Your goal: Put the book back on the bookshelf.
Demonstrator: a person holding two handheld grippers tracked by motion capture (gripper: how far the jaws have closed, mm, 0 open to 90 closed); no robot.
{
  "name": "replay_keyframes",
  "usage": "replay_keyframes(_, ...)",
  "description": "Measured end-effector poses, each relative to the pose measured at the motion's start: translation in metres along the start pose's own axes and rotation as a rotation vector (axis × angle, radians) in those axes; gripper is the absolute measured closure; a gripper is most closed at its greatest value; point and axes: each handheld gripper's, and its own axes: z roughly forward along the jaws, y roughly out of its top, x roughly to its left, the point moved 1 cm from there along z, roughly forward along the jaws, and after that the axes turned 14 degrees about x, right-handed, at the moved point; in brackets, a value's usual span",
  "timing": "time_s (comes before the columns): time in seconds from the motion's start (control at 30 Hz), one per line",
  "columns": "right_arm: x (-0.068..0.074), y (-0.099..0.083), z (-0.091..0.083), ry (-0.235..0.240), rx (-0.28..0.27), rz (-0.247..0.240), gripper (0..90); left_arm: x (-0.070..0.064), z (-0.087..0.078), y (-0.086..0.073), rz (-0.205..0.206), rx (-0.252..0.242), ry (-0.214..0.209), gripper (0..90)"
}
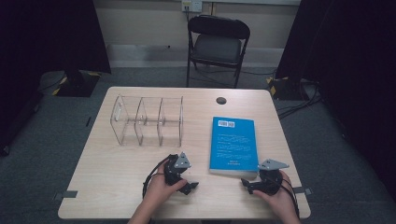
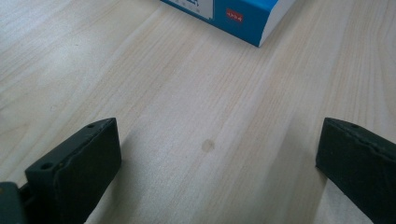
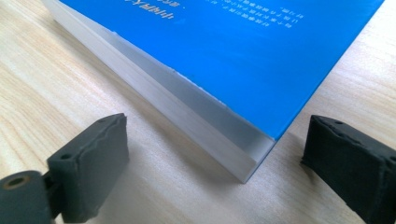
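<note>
A blue book (image 1: 233, 144) lies flat, back cover up, on the right half of the wooden table (image 1: 116, 168). My left gripper (image 1: 189, 185) rests low on the table just left of the book's near corner, jaws wide open over bare wood; the book's spine corner (image 2: 243, 18) shows ahead of it. My right gripper (image 1: 246, 183) stands open at the book's near right corner. In the right gripper view the book's page edge and corner (image 3: 224, 135) lie between the two spread pads (image 3: 93, 163), with nothing gripped.
A clear acrylic rack (image 1: 147, 120) with three slots stands at the left middle of the table. A small dark round cap (image 1: 221, 100) sits near the far edge. A black folding chair (image 1: 217, 44) stands beyond the table.
</note>
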Motion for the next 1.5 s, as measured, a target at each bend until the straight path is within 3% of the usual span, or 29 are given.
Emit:
replay_keyframes(0.67,-0.0030,0.0033,0.0004,-0.017,-0.029,0.016,19.5,0.0000,0.0000,0.0000,0.000,-0.001,0.000,0.0)
replay_keyframes(1.5,-0.0038,0.0071,-0.0032,-0.013,-0.002,0.013,22.1,0.0001,-0.0001,0.0000,0.000,0.001,-0.001,0.0)
